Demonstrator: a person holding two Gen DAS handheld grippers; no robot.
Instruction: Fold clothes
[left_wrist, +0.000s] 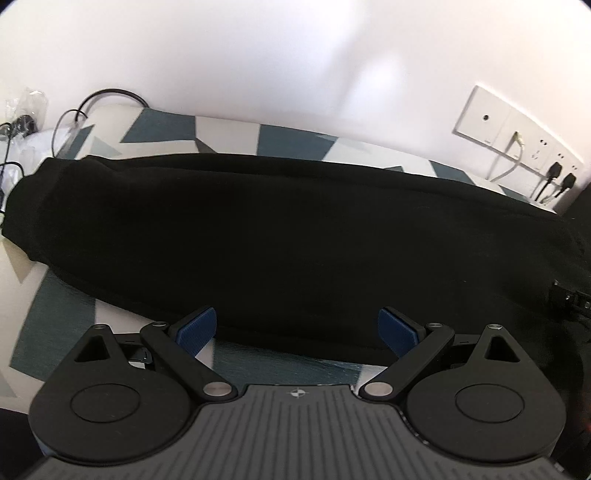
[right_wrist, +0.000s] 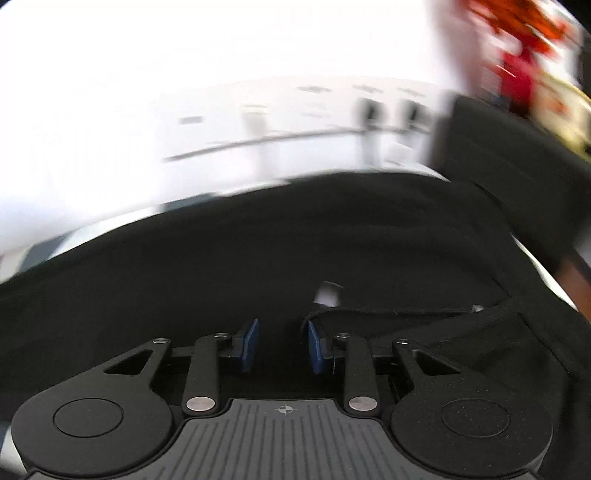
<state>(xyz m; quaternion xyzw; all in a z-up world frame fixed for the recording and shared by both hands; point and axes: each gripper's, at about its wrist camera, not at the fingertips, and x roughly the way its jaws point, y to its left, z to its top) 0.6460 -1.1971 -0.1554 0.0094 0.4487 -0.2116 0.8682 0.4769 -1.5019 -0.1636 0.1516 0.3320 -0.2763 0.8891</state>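
Note:
A black garment (left_wrist: 280, 236) lies stretched across a table with a blue, grey and white geometric cloth (left_wrist: 284, 140). My left gripper (left_wrist: 297, 325) is wide open just above the garment's near edge, its blue pads (left_wrist: 197, 328) apart and empty. In the blurred right wrist view the same black garment (right_wrist: 258, 258) fills the middle. My right gripper (right_wrist: 282, 341) is partly open over the fabric, close to a folded edge with a small white tag (right_wrist: 327, 295). Nothing is held between its pads.
A white wall with a socket panel and black plugs (left_wrist: 524, 144) stands behind the table at the right. Cables and clear plastic wrap (left_wrist: 33, 118) lie at the far left. A blurred red and orange object (right_wrist: 524, 48) shows at the right wrist view's top right.

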